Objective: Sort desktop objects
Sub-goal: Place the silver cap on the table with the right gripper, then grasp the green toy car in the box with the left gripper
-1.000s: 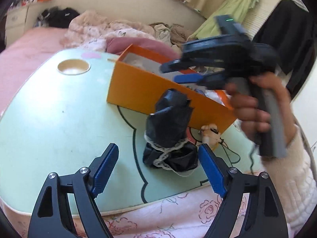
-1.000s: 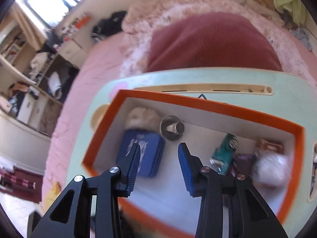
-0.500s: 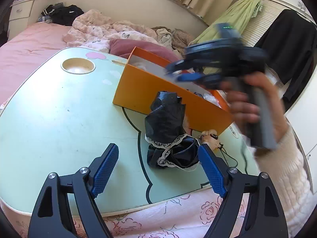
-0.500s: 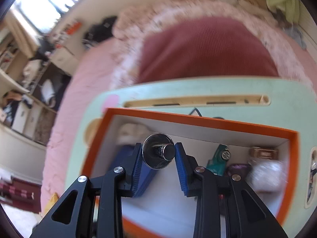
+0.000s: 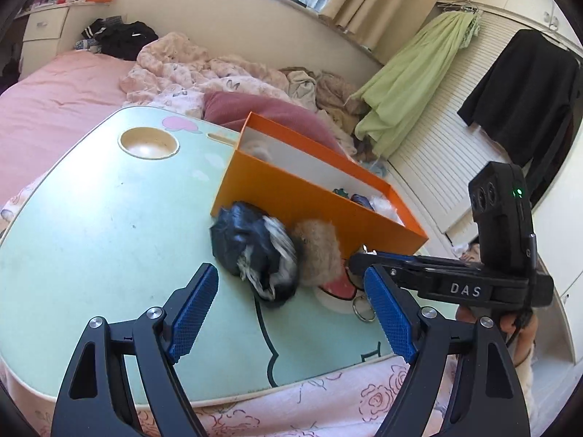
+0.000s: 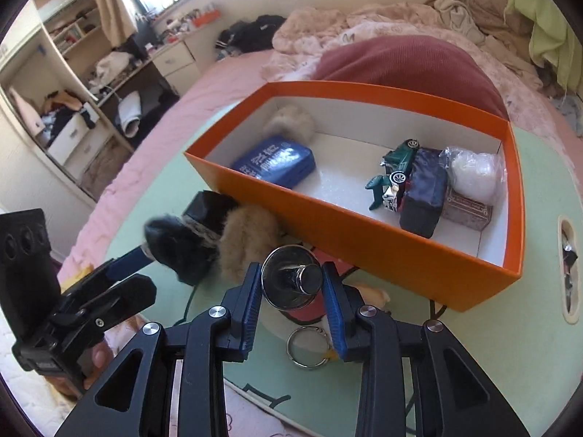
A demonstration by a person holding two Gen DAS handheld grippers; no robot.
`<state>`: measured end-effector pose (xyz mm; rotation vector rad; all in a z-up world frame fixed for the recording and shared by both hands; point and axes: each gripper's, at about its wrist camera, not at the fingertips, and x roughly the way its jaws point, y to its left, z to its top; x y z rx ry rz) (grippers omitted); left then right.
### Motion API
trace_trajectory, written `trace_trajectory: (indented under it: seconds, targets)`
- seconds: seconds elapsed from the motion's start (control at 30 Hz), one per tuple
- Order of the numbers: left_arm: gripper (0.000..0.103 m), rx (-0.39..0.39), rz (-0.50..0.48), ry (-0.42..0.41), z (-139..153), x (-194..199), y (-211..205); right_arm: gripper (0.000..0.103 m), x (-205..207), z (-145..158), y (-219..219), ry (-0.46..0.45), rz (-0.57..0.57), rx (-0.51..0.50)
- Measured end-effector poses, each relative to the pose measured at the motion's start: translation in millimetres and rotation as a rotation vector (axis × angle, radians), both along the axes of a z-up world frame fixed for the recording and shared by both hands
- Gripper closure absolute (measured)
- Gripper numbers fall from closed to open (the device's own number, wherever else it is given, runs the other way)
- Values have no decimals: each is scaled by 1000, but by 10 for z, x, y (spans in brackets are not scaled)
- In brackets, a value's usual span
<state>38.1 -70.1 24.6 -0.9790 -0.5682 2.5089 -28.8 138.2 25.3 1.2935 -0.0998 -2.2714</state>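
The right gripper pinches a shiny metal funnel between its blue ribbed pads, gripping the smooth round rim; that polished curve could squirt sideways if the squeeze slackens, dropping onto the key ring lying just below the jaws. Beyond the jaws sits the stiff orange box, holding a blue pouch and a green toy car. The left gripper stands wide and empty, with soft black cloth and a tan fluffy ball just ahead of it.
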Motion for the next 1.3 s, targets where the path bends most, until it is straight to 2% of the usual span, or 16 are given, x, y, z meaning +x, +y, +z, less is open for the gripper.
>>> trace_trajectory:
  seconds: [0.03, 0.1, 0.17, 0.23, 0.3, 0.4, 0.43, 0.5, 0.53, 0.57, 0.77, 0.93, 1.0, 1.07, 1.23, 1.3]
  targets:
    - [21, 3, -1, 0, 14, -11, 5, 70, 15, 9, 46, 9, -9, -21]
    - [21, 12, 5, 18, 96, -26, 25, 51, 99, 102, 199, 60, -34, -75]
    - [21, 8, 12, 58, 261, -43, 74, 33, 262, 221, 399, 174, -71, -123]
    - [21, -29, 8, 80, 442, -110, 189, 31, 464, 272, 579, 243, -127, -73]
    - [21, -123, -2, 67, 639, -306, 438, 31, 593, 195, 659, 260, -160, 10]
    - [21, -302, -66, -47, 747, -782, 960, 31, 669, -24, 703, 238, -162, 66]
    - [27, -349, -104, -102, 719, -951, 1129, 31, 663, -117, 712, 214, -161, 45]
    - [50, -404, -128, -229, 586, -1303, 1373, 31, 607, -237, 766, 160, -156, 6]
    - [67, -416, -108, -300, 475, -1487, 1434, 31, 593, -244, 782, 162, -156, -6]
    - [72, -419, -91, -334, 421, -1607, 1471, 31, 593, -239, 820, 158, -158, -25]
    - [72, -252, -138, -441, 195, -1980, 1523, 31, 631, -278, 929, 159, -155, -68]
    - [68, -357, -126, -430, 190, -1915, 1676, 31, 624, -234, 923, 159, -150, -76]
    - [55, -409, -118, -412, 197, -1891, 1713, 31, 627, -223, 912, 160, -151, -73]
    - [32, -512, -90, -384, 195, -1903, 1718, 31, 629, -223, 911, 159, -150, -72]
    - [35, -566, -79, -406, 234, -1909, 1643, 31, 644, -226, 904, 161, -149, -53]
    - [39, -647, -67, -369, 291, -1885, 1681, 31, 638, -231, 910, 160, -149, -55]
